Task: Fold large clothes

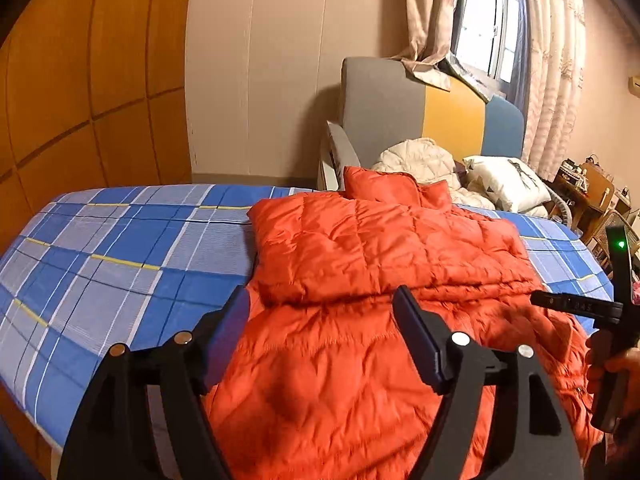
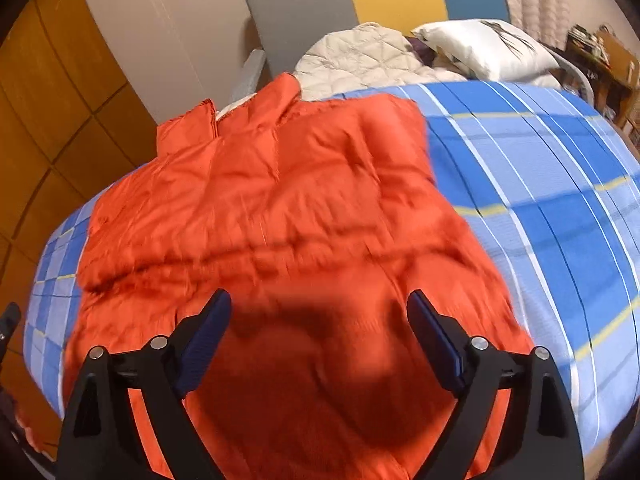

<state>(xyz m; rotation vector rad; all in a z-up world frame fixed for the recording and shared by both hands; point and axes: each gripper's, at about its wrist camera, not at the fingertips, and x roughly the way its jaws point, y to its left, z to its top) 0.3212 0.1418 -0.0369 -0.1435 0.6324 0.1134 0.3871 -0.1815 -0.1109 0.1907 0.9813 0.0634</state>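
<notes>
An orange quilted puffer jacket (image 1: 384, 264) lies on the blue plaid bed (image 1: 120, 248), its upper part folded over the lower so a thick edge crosses the middle. My left gripper (image 1: 324, 300) hovers above the jacket's near half, jaws wide apart with nothing between them. In the right wrist view the same jacket (image 2: 280, 200) fills the centre, collar toward the headboard. My right gripper (image 2: 320, 304) stands open over it, apart from the fabric. The right gripper also shows at the right edge of the left wrist view, held by a hand (image 1: 616, 364).
A cream quilted garment (image 1: 420, 160) and a white pillow (image 1: 508, 180) lie near the grey, yellow and blue headboard (image 1: 400, 108). Wooden wardrobe panels (image 1: 80, 80) stand to the left. A cluttered side table (image 1: 588, 192) sits at the right under curtains.
</notes>
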